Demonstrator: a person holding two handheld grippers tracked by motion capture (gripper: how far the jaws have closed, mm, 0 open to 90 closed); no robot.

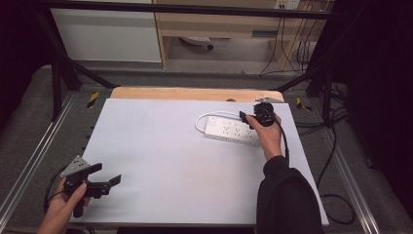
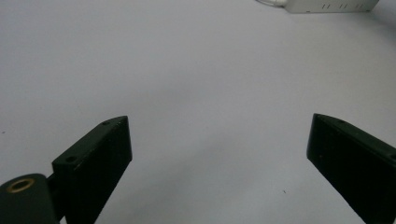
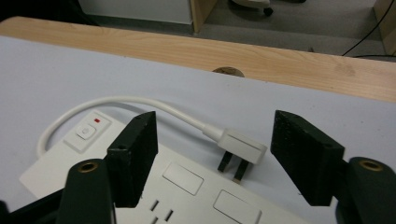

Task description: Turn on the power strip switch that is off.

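- Two black fingers [image 3: 135,154] of the right gripper [image 3: 219,163] stand partly open, astride the white plug [image 3: 240,149], not yet pressing on it; nothing is held
- That plug lies loose on the table [image 1: 156,161], pins pointing toward the gripper, just beside the far edge of the white power strip [image 3: 187,186], joined to it by a short looped cord [image 3: 116,100]
- Judging by its look, the plug is light, hard and smooth plastic; its flat sides seem the best place to pinch, clear of the pins, since the rounded cord end could slip
- Likely stiff and springy, the cord may tug the plug sideways and could drag the light strip along
- Near the table's far right corner [image 1: 280,105] room is tight: the wooden edge [image 3: 280,63] lies just behind, the strip in front
- Well apart at the near left corner, the left gripper [image 1: 104,178] hovers wide open and empty, with a broad bare surface between
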